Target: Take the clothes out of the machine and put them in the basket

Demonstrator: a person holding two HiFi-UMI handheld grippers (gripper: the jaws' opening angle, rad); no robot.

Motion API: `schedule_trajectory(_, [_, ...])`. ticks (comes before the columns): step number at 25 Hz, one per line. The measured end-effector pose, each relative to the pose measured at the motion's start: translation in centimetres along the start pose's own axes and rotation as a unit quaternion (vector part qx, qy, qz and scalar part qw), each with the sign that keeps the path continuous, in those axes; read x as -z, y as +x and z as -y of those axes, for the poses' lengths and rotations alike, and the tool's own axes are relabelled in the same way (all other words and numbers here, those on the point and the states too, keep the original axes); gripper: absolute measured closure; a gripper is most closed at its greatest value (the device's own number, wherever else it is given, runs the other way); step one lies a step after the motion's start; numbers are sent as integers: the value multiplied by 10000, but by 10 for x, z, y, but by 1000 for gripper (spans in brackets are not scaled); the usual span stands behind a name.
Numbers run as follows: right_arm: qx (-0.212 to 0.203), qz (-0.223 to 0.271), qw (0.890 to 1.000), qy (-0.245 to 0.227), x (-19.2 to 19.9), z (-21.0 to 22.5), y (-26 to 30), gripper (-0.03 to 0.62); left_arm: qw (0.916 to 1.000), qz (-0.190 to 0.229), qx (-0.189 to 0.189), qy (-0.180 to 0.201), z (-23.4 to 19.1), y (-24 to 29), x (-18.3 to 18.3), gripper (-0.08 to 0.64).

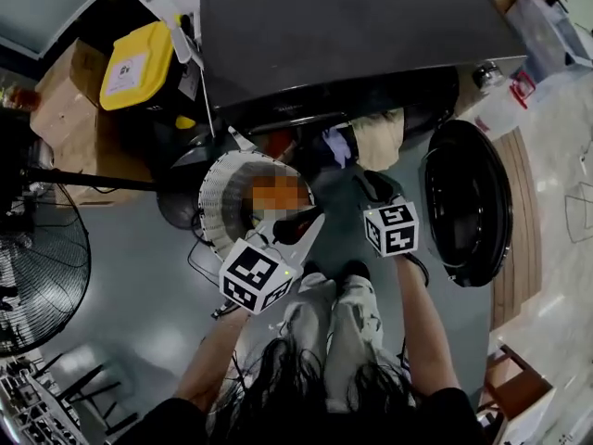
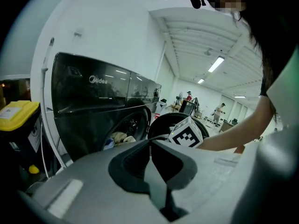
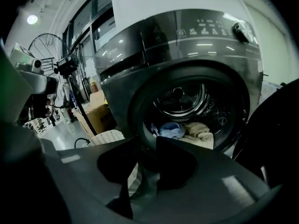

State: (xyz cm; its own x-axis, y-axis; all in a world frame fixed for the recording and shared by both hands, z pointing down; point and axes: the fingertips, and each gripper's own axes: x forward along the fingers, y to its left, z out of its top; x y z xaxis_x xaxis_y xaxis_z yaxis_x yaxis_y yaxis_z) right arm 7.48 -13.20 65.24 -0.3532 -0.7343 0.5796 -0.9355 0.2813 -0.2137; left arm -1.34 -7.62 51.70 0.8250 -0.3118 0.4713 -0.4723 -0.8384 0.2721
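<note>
In front of the open washing machine (image 1: 352, 26): both claws face the drum, neither carrying anything.

The clothes (image 3: 187, 129), one blue piece and one cream, lie at the drum's front lip. The right gripper (image 3: 145, 141) has its jaws slightly parted with only air between them, aimed at the drum mouth, probably set to pinch the nearest cloth. The left gripper (image 2: 149, 143) is clenched on nothing and held alongside. The door (image 1: 468, 202) is swung wide to the right, keeping the mouth free. The white wicker basket (image 1: 218, 197) stands on the floor just left of the opening, which makes for a short carry. Its contents are unclear.
</note>
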Motion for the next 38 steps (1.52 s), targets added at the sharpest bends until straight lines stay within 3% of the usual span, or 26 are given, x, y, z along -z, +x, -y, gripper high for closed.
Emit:
schedule_trajectory(10, [-94, -157, 9988, -459, 59, 38, 103, 457, 9990, 200, -388, -69, -44, 57, 60, 558])
schedule_trajectory(18, [-152, -676, 9917, -1079, 107, 65, 189, 333, 9986, 295, -428, -16, -72, 83, 96, 558])
schedule_trajectory(23, [36, -953, 9857, -1390, 128, 70, 235, 307, 9978, 379, -530, -76, -92, 83, 112, 558])
schedule_trajectory(25, [169, -1091, 9823, -1516, 135, 73, 246, 318, 9977, 357, -569, -65, -96, 83, 120, 558])
schedule_trajectory(28, [434, -1149, 9805, -1533, 135, 82, 249, 403, 9975, 301, -634, -45, -99, 79, 126, 558])
schedule_trajectory(30, [451, -1090, 9818, -1486, 130, 82, 240, 529, 9974, 247, -673, -46, -98, 75, 128, 558])
schedule_trajectory(38, [30, -431, 9954, -852, 77, 49, 147, 535, 9974, 31, -663, -292, -66, 48, 97, 558])
